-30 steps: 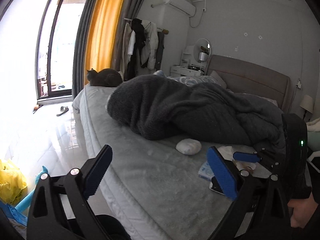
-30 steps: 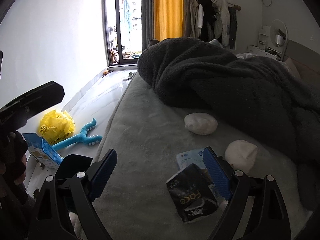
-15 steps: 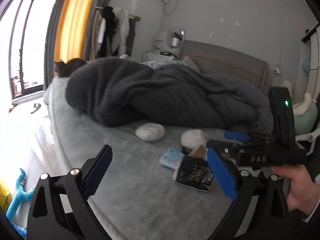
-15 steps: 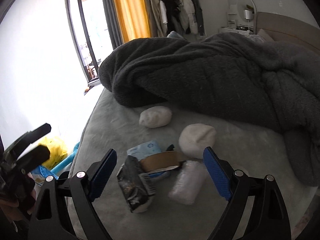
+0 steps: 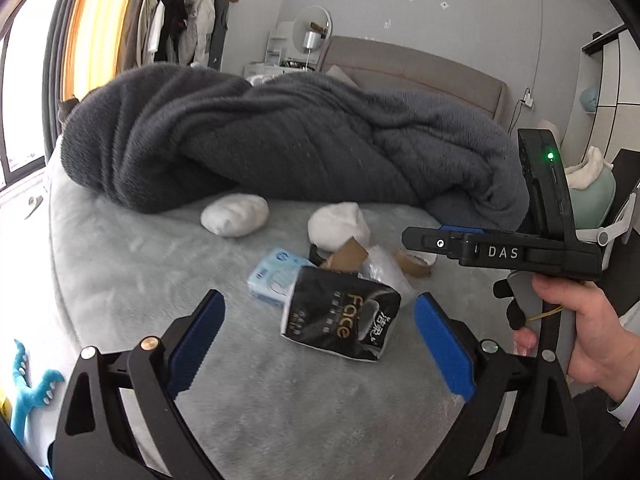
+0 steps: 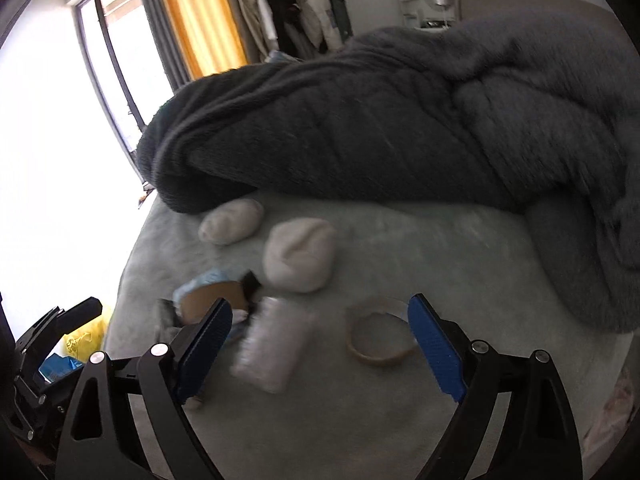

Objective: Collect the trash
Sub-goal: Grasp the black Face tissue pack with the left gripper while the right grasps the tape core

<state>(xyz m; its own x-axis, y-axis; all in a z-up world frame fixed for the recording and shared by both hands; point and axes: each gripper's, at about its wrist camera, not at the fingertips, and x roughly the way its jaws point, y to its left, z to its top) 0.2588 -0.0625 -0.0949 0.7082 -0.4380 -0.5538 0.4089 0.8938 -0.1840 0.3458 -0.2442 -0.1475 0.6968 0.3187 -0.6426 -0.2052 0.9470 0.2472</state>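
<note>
Your left gripper (image 5: 318,342) has its blue pads spread wide with nothing between them; it hangs above the grey bed (image 5: 132,280). Just past the pads, at about 12 o'clock in the left wrist view, lies the black "Face" wrapper (image 5: 340,318), flat on the cover. Touching its 11 o'clock corner is a pale blue tissue pack (image 5: 274,278), and at its 12 to 1 o'clock edge sit a bent cardboard strip (image 5: 346,258) and a clear plastic bag (image 5: 382,270). Farther out are two white wads (image 5: 234,215), both near the foot of the dark grey blanket (image 5: 280,144). At 3 o'clock your right hand (image 5: 582,332) grips the other tool's handle.

Your right gripper (image 6: 320,346) is likewise wide apart and holds nothing. Between its pads, close to the right one, lies a tape ring (image 6: 378,340) on the cover; nearer the left pad is the clear plastic bag (image 6: 272,348), blurred. The cardboard and tissue pack lie at 10 o'clock, partly hidden behind the left finger. On the floor at 9 o'clock there is a yellow bag (image 6: 82,342).
</note>
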